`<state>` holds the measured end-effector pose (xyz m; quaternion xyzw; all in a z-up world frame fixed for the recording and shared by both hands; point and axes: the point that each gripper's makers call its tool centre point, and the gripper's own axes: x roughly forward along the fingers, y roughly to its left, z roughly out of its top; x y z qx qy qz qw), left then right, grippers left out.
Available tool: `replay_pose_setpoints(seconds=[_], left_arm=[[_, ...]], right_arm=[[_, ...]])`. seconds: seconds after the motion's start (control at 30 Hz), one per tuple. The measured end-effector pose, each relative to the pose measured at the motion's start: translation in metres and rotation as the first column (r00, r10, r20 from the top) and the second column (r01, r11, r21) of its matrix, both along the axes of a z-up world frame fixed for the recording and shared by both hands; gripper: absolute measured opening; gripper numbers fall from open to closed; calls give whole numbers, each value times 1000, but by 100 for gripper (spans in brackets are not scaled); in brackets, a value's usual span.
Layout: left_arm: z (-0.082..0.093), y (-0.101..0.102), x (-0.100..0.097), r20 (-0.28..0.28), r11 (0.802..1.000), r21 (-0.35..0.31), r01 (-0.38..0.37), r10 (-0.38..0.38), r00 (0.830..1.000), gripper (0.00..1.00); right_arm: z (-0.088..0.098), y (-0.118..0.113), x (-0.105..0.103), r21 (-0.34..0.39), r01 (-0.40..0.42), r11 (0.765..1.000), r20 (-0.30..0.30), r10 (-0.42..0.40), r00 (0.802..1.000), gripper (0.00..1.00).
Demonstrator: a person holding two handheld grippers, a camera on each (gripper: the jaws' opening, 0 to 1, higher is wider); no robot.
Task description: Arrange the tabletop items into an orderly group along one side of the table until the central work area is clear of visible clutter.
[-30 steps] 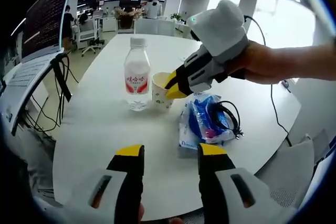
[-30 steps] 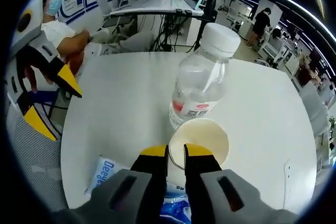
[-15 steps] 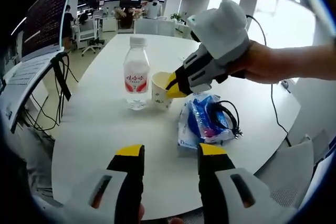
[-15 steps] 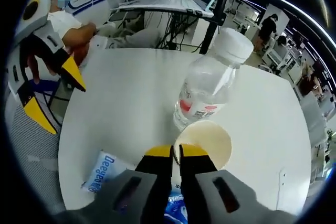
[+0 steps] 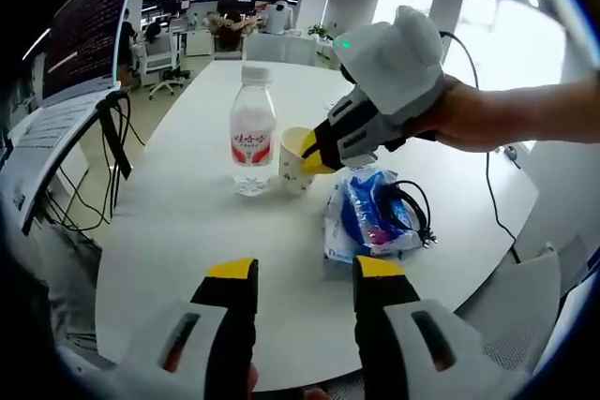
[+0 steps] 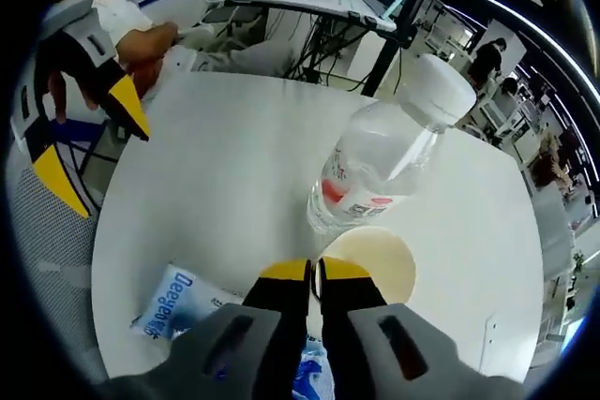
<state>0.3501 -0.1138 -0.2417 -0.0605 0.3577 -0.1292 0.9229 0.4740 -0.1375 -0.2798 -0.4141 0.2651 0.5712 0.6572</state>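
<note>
Right tongs (image 6: 314, 271) now pinched on paper cup (image 6: 380, 264) rim, left tongs (image 5: 306, 269) released

My fingers (image 5: 233, 271) are black with yellow tips on grey-white bodies. The bench (image 5: 178, 231) is plain white. The bottle (image 5: 252, 133) is clear with a white cap and a red-and-white label. The paper cup (image 5: 296, 158) is cream with small dark specks. The packet (image 5: 367, 217) is blue and white, and the cable (image 5: 410, 203) on it black.

We observe that the right gripper (image 6: 314, 271) has narrowed its jaws onto the near rim of the paper cup (image 5: 296, 161) over the last second; the cup has shifted slightly toward the water bottle (image 5: 251, 128).
</note>
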Motion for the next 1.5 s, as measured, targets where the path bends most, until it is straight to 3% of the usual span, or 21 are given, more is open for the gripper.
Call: replay_pose_setpoints(seconds=[0.33, 0.43, 0.57, 0.73, 0.93, 1.17, 1.5], left_arm=[[1, -2, 2, 3, 1000, 2, 6, -6, 1000, 40], [1, -6, 2, 2, 1000, 5, 17, -17, 1000, 40], [3, -9, 2, 3, 1000, 6, 22, -22, 1000, 40], [5, -13, 1, 2, 1000, 5, 27, -27, 1000, 40], [6, -19, 2, 0, 999, 13, 44, -44, 999, 40], [13, -33, 5, 5, 996, 27, 79, -79, 997, 39], [18, -49, 14, 14, 992, 38, 118, -119, 993, 39]], right_arm=[[8, -11, 0, 17, 13, 1000, 17, -13, 1000, 15], [17, -12, -2, 58, 26, 998, 2, -26, 1000, 19], [36, -9, -7, 169, 64, 984, -36, -58, 998, 22], [50, -21, -10, 211, 95, 973, -37, -89, 995, 23], [57, -40, -14, 216, 92, 972, -9, -92, 996, 23], [56, -74, -15, 230, 165, 959, -25, -163, 986, 23], [53, -129, -17, 258, 298, 919, -67, -291, 955, 22]])
